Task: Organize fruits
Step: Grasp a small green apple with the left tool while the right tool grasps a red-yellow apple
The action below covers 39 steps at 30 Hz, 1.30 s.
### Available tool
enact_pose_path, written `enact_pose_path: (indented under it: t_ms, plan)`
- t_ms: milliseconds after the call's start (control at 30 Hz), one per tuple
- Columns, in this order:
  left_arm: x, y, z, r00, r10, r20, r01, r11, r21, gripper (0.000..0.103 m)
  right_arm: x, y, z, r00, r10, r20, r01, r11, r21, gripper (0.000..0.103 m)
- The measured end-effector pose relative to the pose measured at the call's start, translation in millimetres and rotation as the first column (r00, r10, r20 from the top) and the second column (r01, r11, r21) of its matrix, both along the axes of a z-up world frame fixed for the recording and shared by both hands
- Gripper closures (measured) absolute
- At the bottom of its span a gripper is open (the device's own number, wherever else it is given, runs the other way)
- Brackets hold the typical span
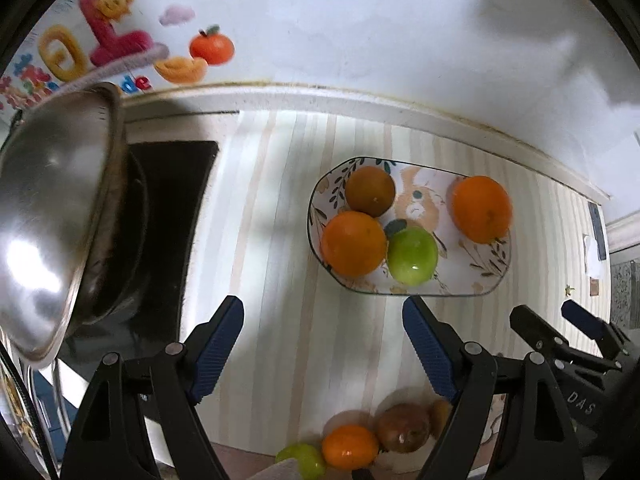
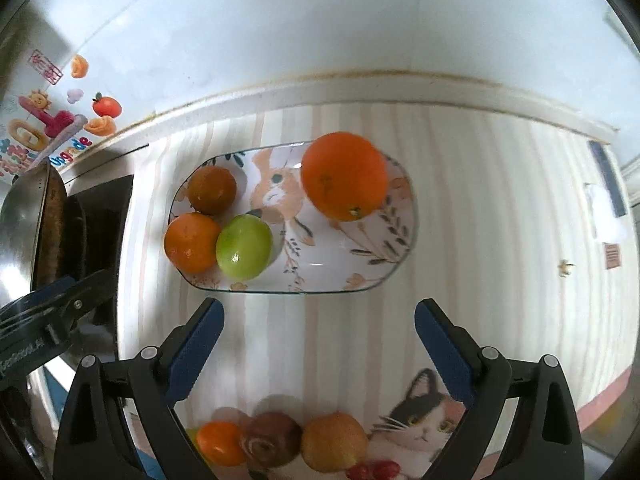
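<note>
Striped counter (image 2: 480, 208) holds a plate (image 2: 400, 256) with four fruits ahead of both jaws, which gape wide and grasp nothing, so a drop looks done and the next move is reaching back for the orange (image 2: 220, 442) below them.

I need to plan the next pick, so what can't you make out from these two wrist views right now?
- Near fruit cluster: left wrist view, blurred and cut off by the bottom edge; the left gripper fingers cover its sides, so the count is uncertain.
- Plate with a cat picture: right wrist view, its rim is hidden behind the open right gripper.
- Metal bowl: inside faces away.
- Small items on the far right: too small.
</note>
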<state>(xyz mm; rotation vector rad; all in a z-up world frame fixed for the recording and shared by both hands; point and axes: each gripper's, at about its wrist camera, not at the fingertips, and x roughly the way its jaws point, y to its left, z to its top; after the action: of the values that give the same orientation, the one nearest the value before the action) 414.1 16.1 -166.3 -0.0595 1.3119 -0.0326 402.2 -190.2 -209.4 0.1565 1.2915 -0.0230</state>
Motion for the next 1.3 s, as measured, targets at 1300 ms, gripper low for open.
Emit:
enact_pose_path:
  t_ms: [1300]
  plan:
    - [-139,36,-110,0.940,0.084,-0.331,-0.118,0.990,-0.083,0.010,-124,-17,-72,0.983,0.018,-0.182,0.033,0.961,0.276,0.010]
